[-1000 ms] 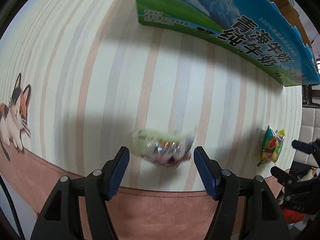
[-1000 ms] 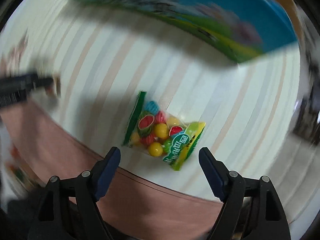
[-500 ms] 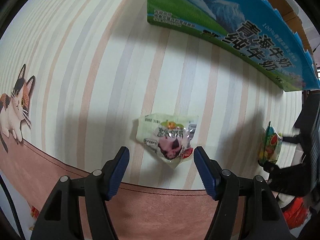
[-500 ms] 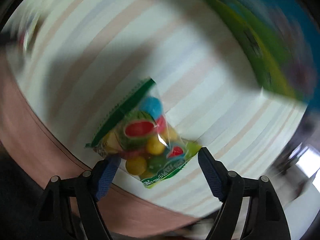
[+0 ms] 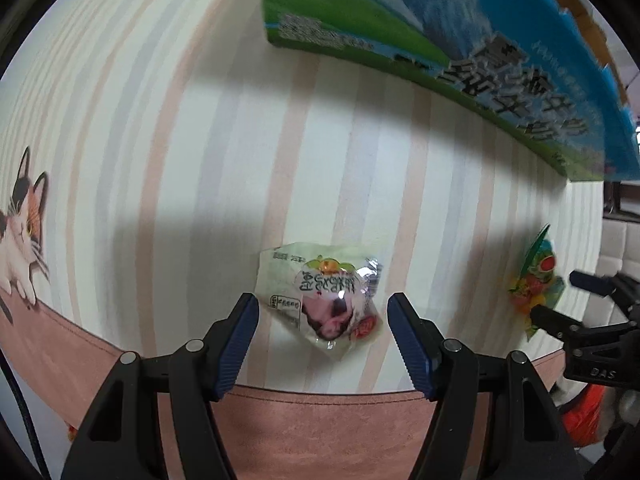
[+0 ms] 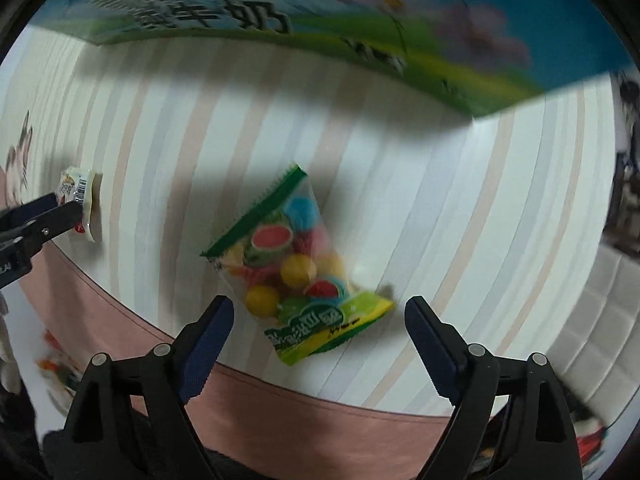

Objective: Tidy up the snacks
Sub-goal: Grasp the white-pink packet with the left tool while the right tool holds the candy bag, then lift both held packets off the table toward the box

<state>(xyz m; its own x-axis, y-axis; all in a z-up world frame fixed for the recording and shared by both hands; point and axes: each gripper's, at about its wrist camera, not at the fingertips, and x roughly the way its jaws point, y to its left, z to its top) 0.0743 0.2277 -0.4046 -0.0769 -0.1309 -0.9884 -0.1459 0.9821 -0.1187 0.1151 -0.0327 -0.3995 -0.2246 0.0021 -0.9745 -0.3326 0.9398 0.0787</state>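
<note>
A pale green snack packet (image 5: pixel 320 292) lies on the striped tablecloth (image 5: pixel 200 160), between the fingers of my open left gripper (image 5: pixel 322 322), which hovers just short of it. A clear bag of coloured gum balls (image 6: pixel 296 268) with a green top and yellow-green bottom lies between the open fingers of my right gripper (image 6: pixel 319 328). The bag also shows at the right of the left wrist view (image 5: pixel 536 280), with the right gripper's fingers (image 5: pixel 556 322) at it. The pale packet shows far left in the right wrist view (image 6: pixel 80 204).
A large blue and green milk carton box (image 5: pixel 460 40) stands at the far side of the table, also in the right wrist view (image 6: pixel 320 20). The cloth has a pink border (image 5: pixel 320 420) at the near edge and a cat print (image 5: pixel 24 224) at the left.
My left gripper has moved closer to the pale packet, which now sits between its fingertips. My right gripper has swung round and settled over the gum ball bag.
</note>
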